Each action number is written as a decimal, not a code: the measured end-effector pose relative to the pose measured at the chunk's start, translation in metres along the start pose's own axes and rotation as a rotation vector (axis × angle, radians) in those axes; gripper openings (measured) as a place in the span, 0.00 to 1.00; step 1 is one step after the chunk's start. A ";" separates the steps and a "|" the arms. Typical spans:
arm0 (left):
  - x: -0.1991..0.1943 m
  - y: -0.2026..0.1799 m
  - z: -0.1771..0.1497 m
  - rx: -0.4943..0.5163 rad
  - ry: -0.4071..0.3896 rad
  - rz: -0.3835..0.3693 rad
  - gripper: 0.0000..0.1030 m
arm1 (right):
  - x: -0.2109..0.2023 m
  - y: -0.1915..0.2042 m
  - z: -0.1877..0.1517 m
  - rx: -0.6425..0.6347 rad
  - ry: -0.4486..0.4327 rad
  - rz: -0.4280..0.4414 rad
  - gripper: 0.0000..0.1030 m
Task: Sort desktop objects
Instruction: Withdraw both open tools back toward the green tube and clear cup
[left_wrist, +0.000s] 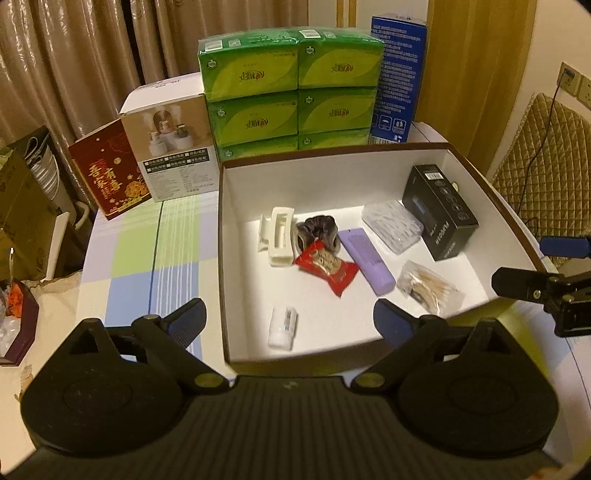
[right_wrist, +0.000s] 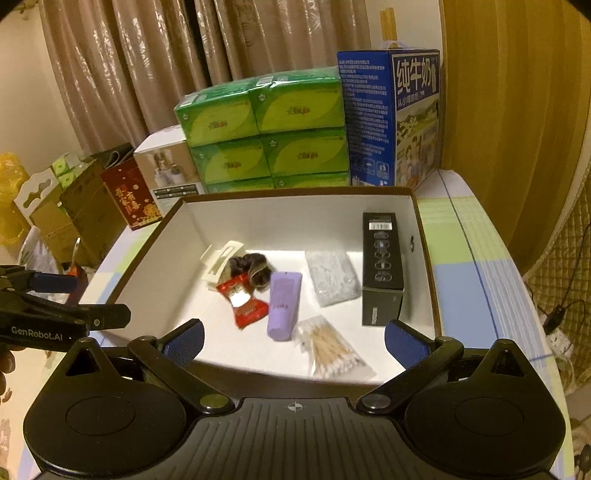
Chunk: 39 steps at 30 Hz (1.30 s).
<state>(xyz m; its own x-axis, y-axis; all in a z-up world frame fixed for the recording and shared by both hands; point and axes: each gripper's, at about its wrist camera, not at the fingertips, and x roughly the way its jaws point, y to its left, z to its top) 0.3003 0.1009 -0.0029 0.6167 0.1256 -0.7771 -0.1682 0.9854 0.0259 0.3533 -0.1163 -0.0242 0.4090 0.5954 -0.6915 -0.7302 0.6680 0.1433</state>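
Across the left wrist view, the left gripper (left_wrist: 288, 317) hovers over the near rim of the white-lined box (left_wrist: 325, 177), jaws wide apart and empty. Inside lie a small white tube (left_wrist: 282, 326) near the front wall, a cream hair claw (left_wrist: 277, 236), a dark scrunchie (left_wrist: 320, 233), a red snack packet (left_wrist: 327, 266), a lilac tube (left_wrist: 366, 260), a cotton swab bag (left_wrist: 430, 286) and a black carton (left_wrist: 439, 210) by the right wall. Bare floor stays open at the front left.

From the right wrist view, the right gripper (right_wrist: 293, 341) stands above the front edge, jaws spread with nothing between. Bare checked tablecloth (right_wrist: 476, 266) lies to the box's right.
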 end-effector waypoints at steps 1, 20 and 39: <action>-0.003 -0.001 -0.003 0.001 0.002 0.001 0.93 | -0.003 0.002 -0.002 -0.002 0.002 0.005 0.98; -0.049 -0.010 -0.069 -0.028 0.044 -0.020 0.93 | -0.037 0.036 -0.055 -0.024 0.072 0.034 0.98; -0.047 -0.012 -0.108 -0.043 0.123 -0.023 0.93 | -0.030 0.046 -0.096 -0.005 0.191 0.052 0.98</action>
<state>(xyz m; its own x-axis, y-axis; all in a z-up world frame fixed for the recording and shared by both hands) 0.1898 0.0709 -0.0348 0.5221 0.0852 -0.8486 -0.1893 0.9818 -0.0179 0.2546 -0.1459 -0.0646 0.2593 0.5333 -0.8052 -0.7510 0.6356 0.1791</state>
